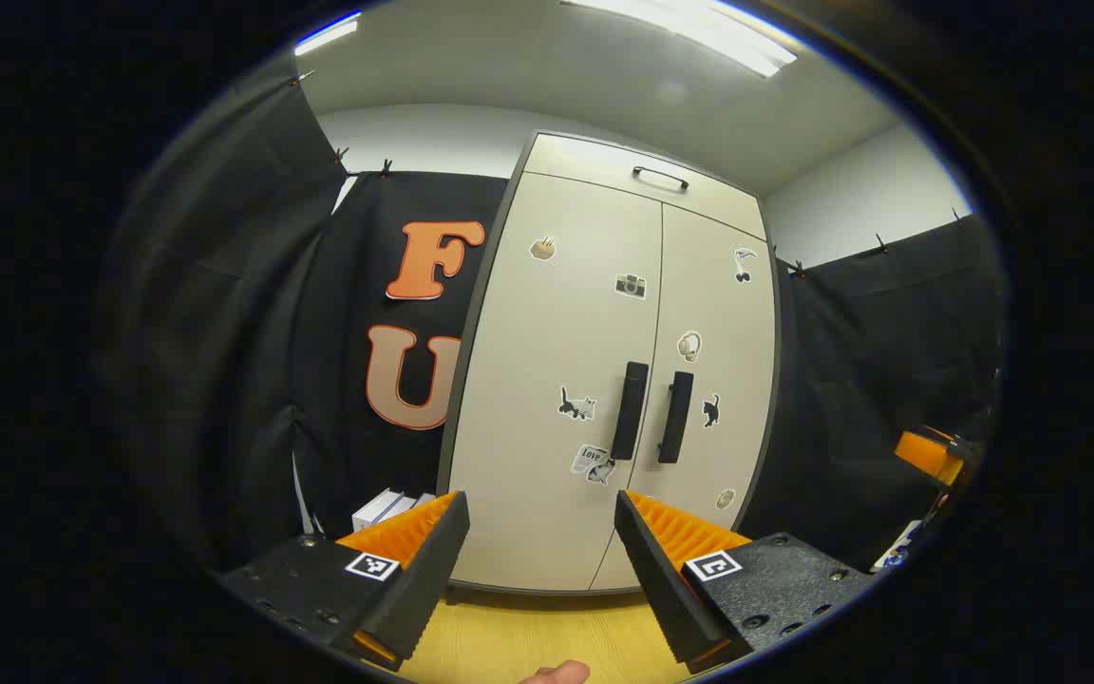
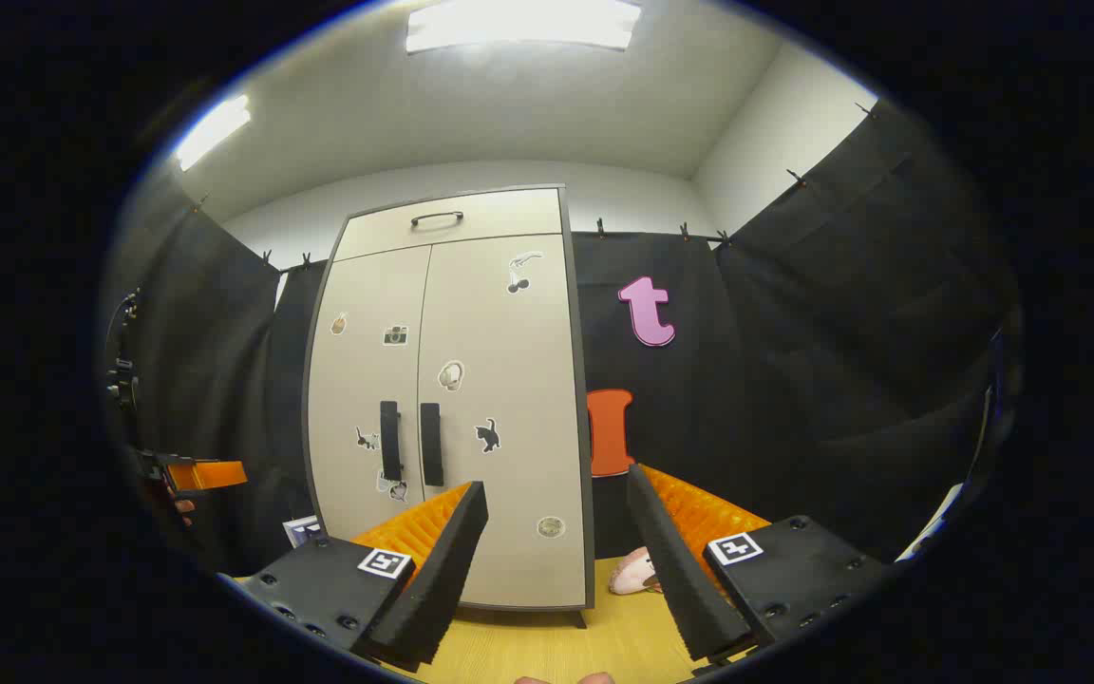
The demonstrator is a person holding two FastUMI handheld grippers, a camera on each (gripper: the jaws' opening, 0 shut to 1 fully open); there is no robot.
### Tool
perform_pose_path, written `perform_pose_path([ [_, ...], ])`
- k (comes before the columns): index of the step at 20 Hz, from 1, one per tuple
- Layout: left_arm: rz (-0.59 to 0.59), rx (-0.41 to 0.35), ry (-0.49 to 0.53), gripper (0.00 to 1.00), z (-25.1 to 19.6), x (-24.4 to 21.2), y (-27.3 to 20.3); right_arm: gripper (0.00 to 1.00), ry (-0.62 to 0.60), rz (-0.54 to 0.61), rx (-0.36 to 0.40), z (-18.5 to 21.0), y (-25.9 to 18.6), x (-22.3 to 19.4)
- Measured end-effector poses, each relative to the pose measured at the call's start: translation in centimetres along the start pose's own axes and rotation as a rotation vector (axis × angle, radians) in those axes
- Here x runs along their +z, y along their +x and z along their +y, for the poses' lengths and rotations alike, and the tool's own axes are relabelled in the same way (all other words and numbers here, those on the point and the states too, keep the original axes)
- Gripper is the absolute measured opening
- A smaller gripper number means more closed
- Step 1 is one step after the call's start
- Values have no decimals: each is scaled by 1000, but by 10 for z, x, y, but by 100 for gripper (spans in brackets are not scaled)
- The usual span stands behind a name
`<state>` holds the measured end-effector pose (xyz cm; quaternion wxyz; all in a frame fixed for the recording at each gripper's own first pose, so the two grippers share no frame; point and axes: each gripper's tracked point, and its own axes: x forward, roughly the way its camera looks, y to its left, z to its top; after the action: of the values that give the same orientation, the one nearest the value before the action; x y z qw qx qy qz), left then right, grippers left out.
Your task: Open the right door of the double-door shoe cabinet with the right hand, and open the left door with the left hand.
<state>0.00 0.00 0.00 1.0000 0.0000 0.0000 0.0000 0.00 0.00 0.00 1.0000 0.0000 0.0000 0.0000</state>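
Fingers of the left gripper (image 1: 540, 532) stood wide apart, well short of the shoe cabinet (image 1: 547, 399), whose left handle (image 1: 630, 410) and right handle (image 1: 675, 417) lay just above the gap. The right gripper (image 2: 556, 537) gaped likewise; a possibly pink shoe (image 2: 634, 573) lay beside the cabinet's base.

Stickers (image 1: 577, 406) dot the cabinet (image 1: 547, 380) doors — their small pictures too tiny to make out. A pale pink thing (image 2: 635, 573) on the floor sits half hidden behind a gripper finger (image 2: 675, 560). White boxes (image 1: 386, 506) beside the cabinet are partly hidden by another finger (image 1: 419, 575).
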Motion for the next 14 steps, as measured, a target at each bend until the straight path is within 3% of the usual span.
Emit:
perform_pose_path([
  [1, -4, 1, 4, 91, 0, 2, -2, 98, 5, 13, 6, 0, 1, -3],
  [7, -36, 22, 15, 94, 5, 12, -9, 98, 34, 65, 33, 8, 8, -19],
  [14, -57, 39, 8, 94, 11, 17, -17, 98, 6, 20, 52, 20, 3, -10],
])
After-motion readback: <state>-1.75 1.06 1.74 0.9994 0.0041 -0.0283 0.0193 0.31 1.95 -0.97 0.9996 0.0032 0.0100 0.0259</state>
